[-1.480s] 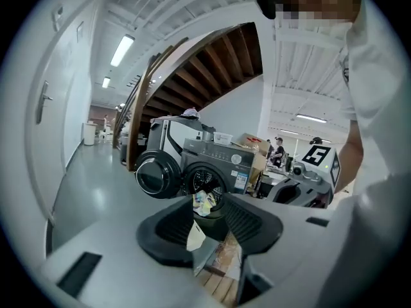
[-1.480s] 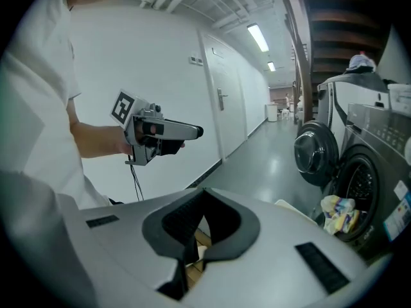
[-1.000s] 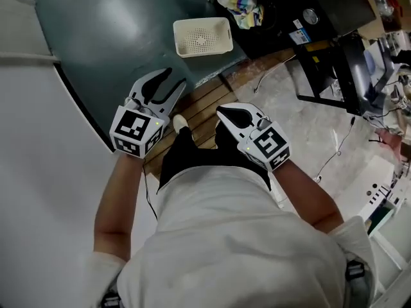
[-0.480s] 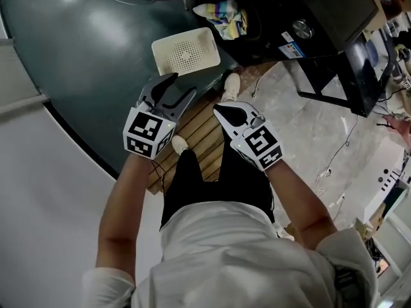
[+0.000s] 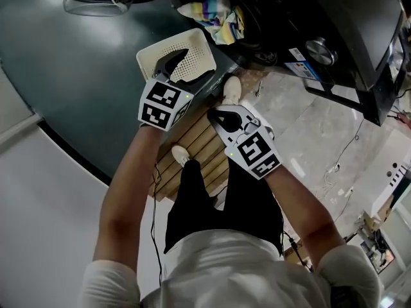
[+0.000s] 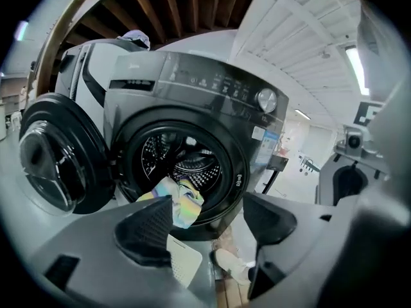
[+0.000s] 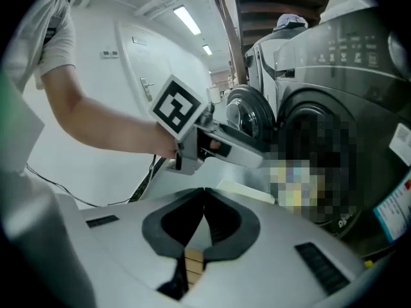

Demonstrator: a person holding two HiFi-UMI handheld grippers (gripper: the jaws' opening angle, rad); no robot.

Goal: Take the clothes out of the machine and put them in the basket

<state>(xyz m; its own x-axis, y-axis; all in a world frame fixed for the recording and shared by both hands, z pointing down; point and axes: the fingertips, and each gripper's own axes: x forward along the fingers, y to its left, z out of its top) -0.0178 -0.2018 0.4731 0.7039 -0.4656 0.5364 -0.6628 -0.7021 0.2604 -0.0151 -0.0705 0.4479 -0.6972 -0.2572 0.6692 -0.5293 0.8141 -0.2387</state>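
The dark front-loading washing machine [image 6: 212,101] has its round door [image 6: 58,159] swung open to the left. A multicoloured cloth [image 6: 182,199] hangs out over the drum's lip, and it shows in the head view [image 5: 215,17] too. A white perforated basket [image 5: 192,47] stands on the floor below the opening. My left gripper [image 5: 180,69] hovers over the basket and points at the drum. Its jaws have just been opening and stand open [image 6: 209,220] with nothing between them. My right gripper [image 5: 219,115] is shut and empty, lower down and to the right of the left one.
The person stands on a slatted wooden platform [image 5: 192,147], white shoes [image 5: 231,88] near the basket. A second machine [image 6: 83,63] stands left of the open door. A cable [image 5: 340,159] trails over the pale floor at right, under a black stand [image 5: 359,56].
Both grippers have moved forward and down toward the machine. The left one now reaches over the basket, with its jaws spread wider than before. The right jaws stay shut.
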